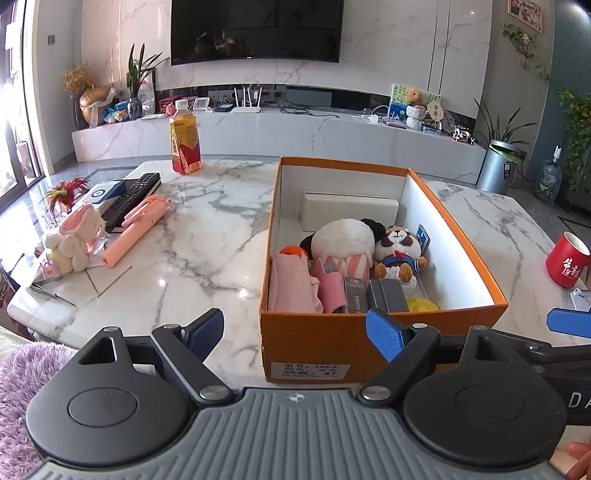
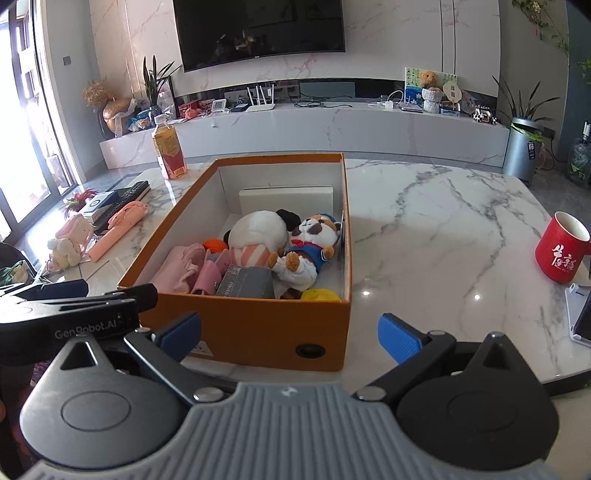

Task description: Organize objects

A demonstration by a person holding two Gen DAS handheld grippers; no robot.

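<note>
Both tongs stand with their blue pads spread apart and empty: the left tongs [image 1: 295, 330] hang at the near end of the orange shoe box [image 1: 317, 338], the right tongs [image 2: 290, 338] just in front of the same box, low over the worktop [image 2: 424, 229].

Open-topped and white inside, the box sits on the white, grey-veined marble worktop. It holds a panda plush [image 1: 341, 236], a brown-and-white dog plush [image 1: 400, 251] in blue clothes, folded pink cloth [image 1: 290, 286], a small grey box [image 1: 388, 297], something yellow [image 1: 423, 304] in the near corner, and a white box [image 1: 349, 210] against the far wall.

Left of the box lie a pink selfie stick [image 1: 135, 230], a black remote control [image 1: 135, 197], a bunny plush pouch [image 1: 75, 238] and a red feathered toy [image 1: 66, 190]. A tea bottle [image 1: 184, 138] stands upright at the far edge, and a red mug [image 2: 561, 247] stands well apart on the right.

Beyond are a long marble cabinet [image 1: 277, 136] with a white router [image 1: 247, 101], a wall-mounted television [image 1: 255, 29] and potted plants [image 1: 500, 160].
</note>
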